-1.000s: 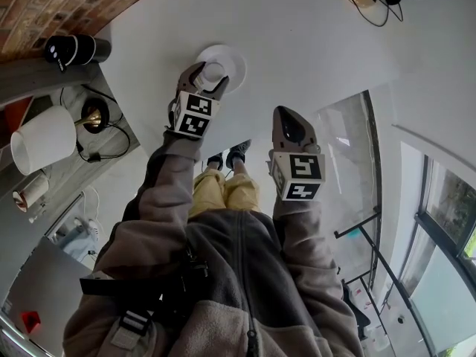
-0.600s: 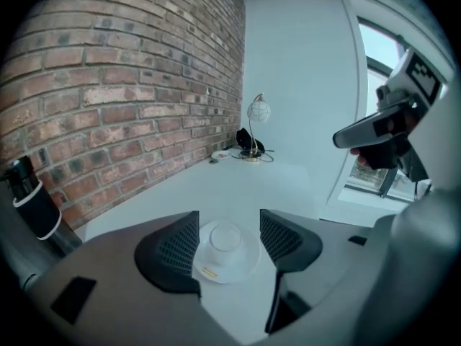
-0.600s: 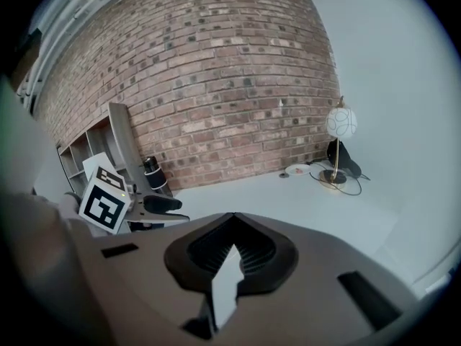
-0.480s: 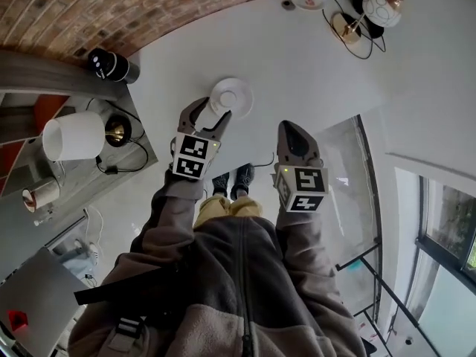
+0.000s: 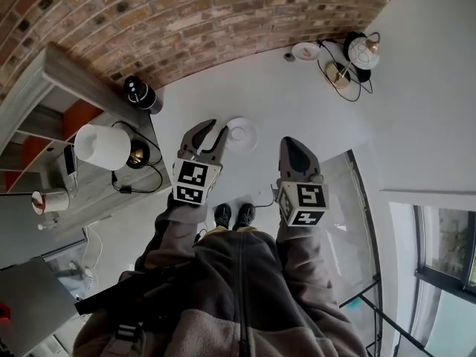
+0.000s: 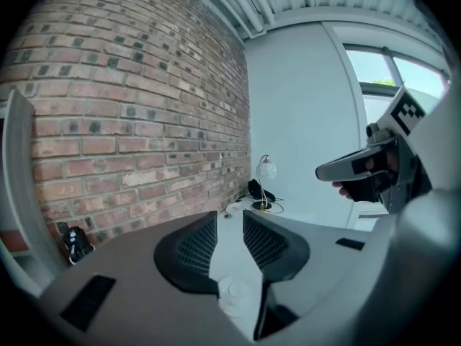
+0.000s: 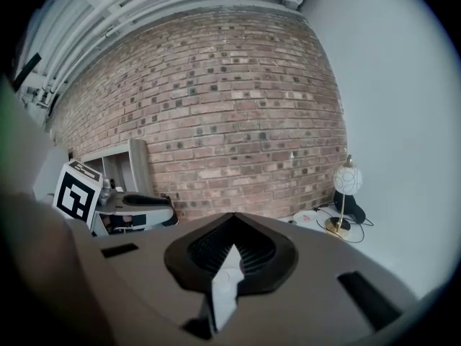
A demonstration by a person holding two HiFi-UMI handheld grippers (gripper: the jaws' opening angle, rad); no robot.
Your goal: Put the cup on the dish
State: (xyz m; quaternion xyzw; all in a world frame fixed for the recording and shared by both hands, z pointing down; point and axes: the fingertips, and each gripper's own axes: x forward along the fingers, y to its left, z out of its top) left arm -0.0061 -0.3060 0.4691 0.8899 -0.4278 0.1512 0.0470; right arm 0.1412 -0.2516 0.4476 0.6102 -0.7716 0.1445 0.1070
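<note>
A small white cup (image 5: 239, 132) stands on a round white dish (image 5: 250, 138) on the white surface below me. In the left gripper view the cup (image 6: 238, 289) and dish (image 6: 227, 306) show far below, through the gap between the jaws. My left gripper (image 5: 210, 132) hangs just left of the dish, clear of it. Its jaws (image 6: 229, 222) are closing with nothing between them. My right gripper (image 5: 291, 143) is to the right of the dish, shut and empty, its tips (image 7: 232, 223) meeting.
A brick wall (image 5: 223, 13) runs along the back. A globe lamp (image 5: 362, 50) and a small plate (image 5: 306, 50) are at the far right. A black speaker (image 5: 137, 93), a white lampshade (image 5: 102, 146) and a wooden shelf (image 5: 63, 73) are at the left.
The left gripper has drawn back from the cup on the dish, and its jaws have narrowed. The cup stays on the dish. The head view has tilted toward the wall.
</note>
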